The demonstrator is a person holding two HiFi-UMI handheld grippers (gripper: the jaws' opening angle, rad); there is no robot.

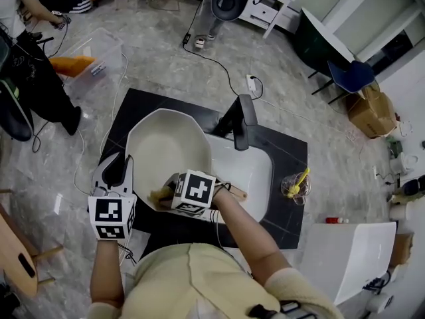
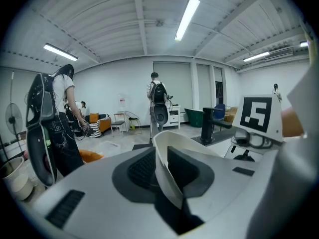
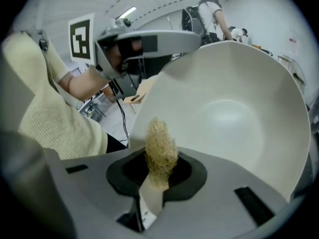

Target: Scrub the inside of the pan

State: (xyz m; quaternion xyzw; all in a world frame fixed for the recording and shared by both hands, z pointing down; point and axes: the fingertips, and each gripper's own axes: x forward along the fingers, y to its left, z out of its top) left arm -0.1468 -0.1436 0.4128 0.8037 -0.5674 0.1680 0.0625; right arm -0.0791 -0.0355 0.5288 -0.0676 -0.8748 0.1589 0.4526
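- Left gripper is clamped onto the pan. In the left gripper view its jaws pinch the thin pale wall from both sides, so it has the near-left part of the rim.
- Right gripper is clenched on a scrubber, a straw-coloured, fibrous, loofah-type pad with a little white tag hanging off it. In the right gripper view the pad sticks up from between the jaws.
- The pan is deep and bowl-like, matte cream-white all over, with a slightly faceted rim. The inside looks smooth and plain, with no marks I can make out.
- It's tipped up so the opening faces the right gripper, and it sits at the left end of the white sink, partly over the black counter.
- The scrubber is at the pan's near edge, just inside the rim. Can't tell if it's actually touching the surface.
- Black faucet is behind the sink, and a glass with something yellow in it is off to the right.
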